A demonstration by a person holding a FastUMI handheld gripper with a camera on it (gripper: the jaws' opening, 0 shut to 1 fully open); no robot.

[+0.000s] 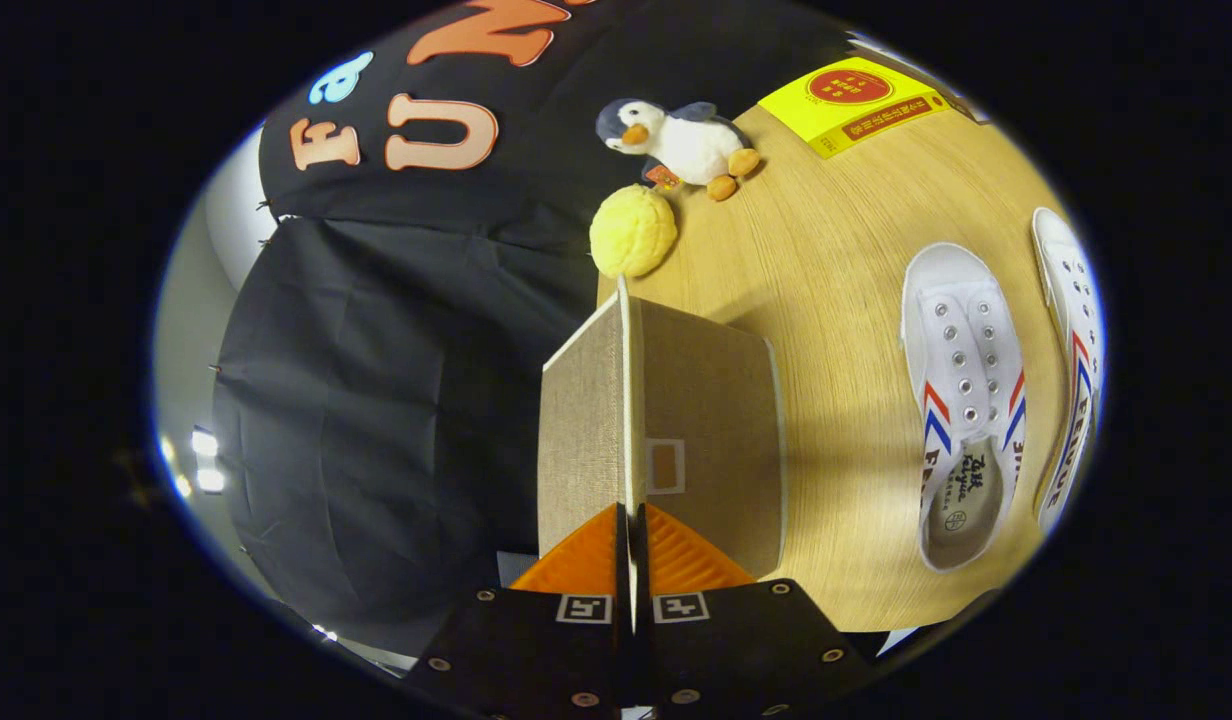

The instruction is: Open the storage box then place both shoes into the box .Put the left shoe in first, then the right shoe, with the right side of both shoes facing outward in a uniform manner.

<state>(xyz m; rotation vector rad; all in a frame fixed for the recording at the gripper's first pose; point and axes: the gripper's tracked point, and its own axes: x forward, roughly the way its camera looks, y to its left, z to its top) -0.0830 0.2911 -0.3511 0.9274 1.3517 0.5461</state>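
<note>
My gripper is shut on the thin white-trimmed edge of the storage box lid, which I see edge-on running straight ahead from between the fingers. The beige fabric storage box lies just to one side of that edge, with a small white-framed label window close to the fingertips. Two white canvas shoes with red and blue stripes lie side by side on the wooden table, off to the side of the box: the nearer shoe shows its open top and insole, the farther shoe lies beyond it.
A fluffy yellow ball sits just past the far end of the lid. Beyond it lies a plush penguin. A yellow book lies at the table's far corner. Black cloth hangs along the other side of the box.
</note>
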